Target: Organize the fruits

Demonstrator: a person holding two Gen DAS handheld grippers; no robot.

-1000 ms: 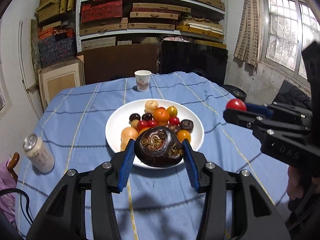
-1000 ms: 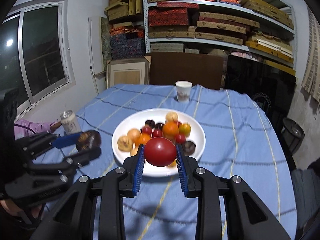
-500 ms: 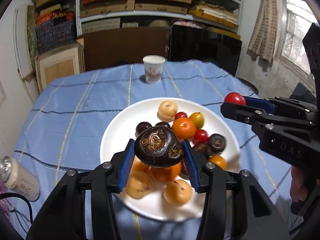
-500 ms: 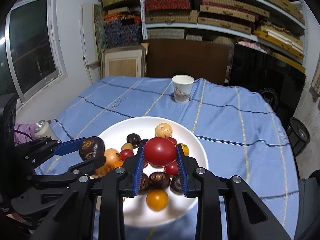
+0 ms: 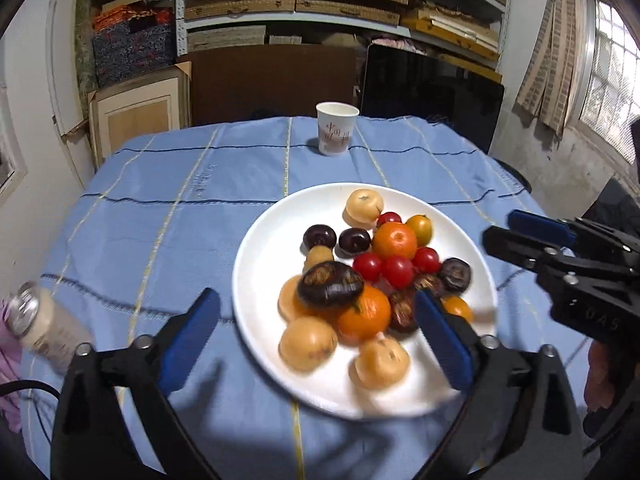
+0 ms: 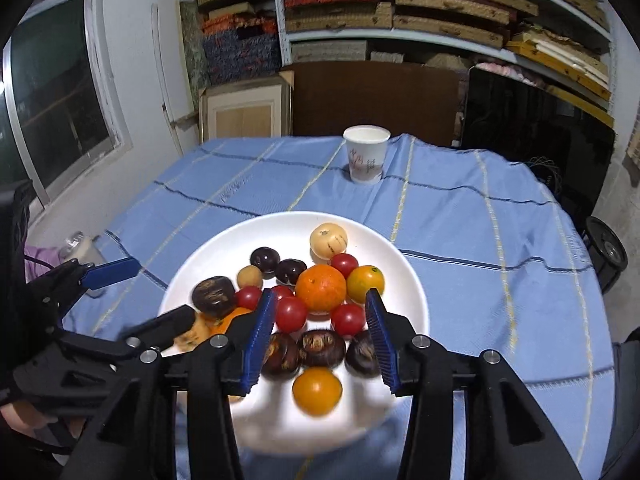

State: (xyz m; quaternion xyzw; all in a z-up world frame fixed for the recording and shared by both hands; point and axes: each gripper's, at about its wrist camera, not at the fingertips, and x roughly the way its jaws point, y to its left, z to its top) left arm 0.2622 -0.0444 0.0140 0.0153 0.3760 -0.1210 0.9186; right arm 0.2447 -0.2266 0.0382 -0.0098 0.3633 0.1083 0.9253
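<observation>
Blue-padded, the left gripper tilts down over the white plate, jaws opening wide; the dark fruit lies free on the pile just beyond. Beside it, the right gripper angles down likewise, jaws opening, the red tomato loose between them.

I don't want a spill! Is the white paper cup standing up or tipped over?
Standing up. The paper cup sits on its base on the blue tablecloth, rim facing up, behind the plate. Whether it holds anything cannot be told.
</observation>
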